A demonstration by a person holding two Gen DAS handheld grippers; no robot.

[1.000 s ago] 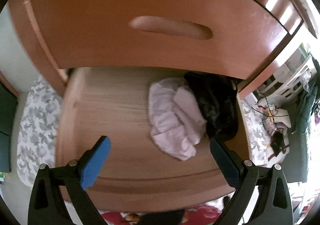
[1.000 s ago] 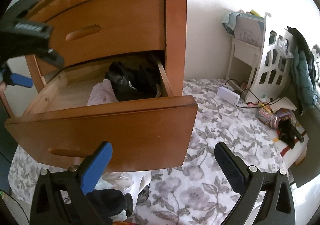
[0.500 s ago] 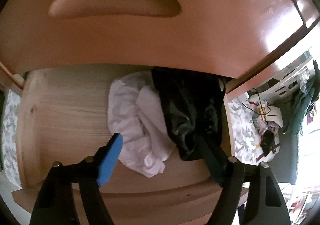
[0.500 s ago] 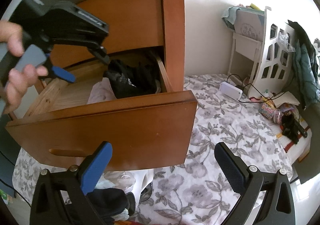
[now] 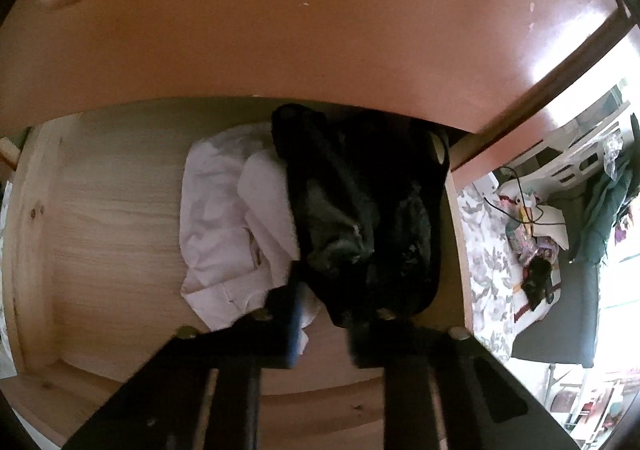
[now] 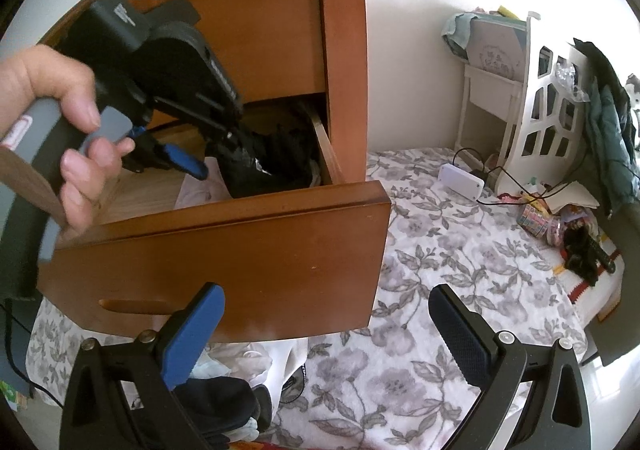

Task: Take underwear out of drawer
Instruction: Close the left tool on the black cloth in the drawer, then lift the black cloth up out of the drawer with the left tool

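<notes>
The wooden drawer (image 6: 240, 250) stands pulled out. A crumpled black underwear piece (image 5: 352, 210) lies at its right side, partly over a white garment (image 5: 224, 218). My left gripper (image 5: 326, 324) reaches down into the drawer, and its fingers are drawn close together on the near tip of the black underwear. In the right wrist view a hand (image 6: 72, 130) squeezes the left gripper (image 6: 220, 162) over the black underwear (image 6: 276, 166). My right gripper (image 6: 324, 294) hangs open, holding nothing, in front of the drawer's front panel.
The closed upper drawer front (image 5: 280, 30) overhangs the back of the open drawer. A floral cover (image 6: 460, 270) spreads to the right, with a white box and cable (image 6: 460, 178), white furniture (image 6: 540, 122) and clutter. Dark and pale clothes (image 6: 224, 402) lie below the drawer.
My left gripper has dropped into the drawer and moved right, and its fingers have narrowed from wide open onto the black underwear's edge. The right gripper has barely moved.
</notes>
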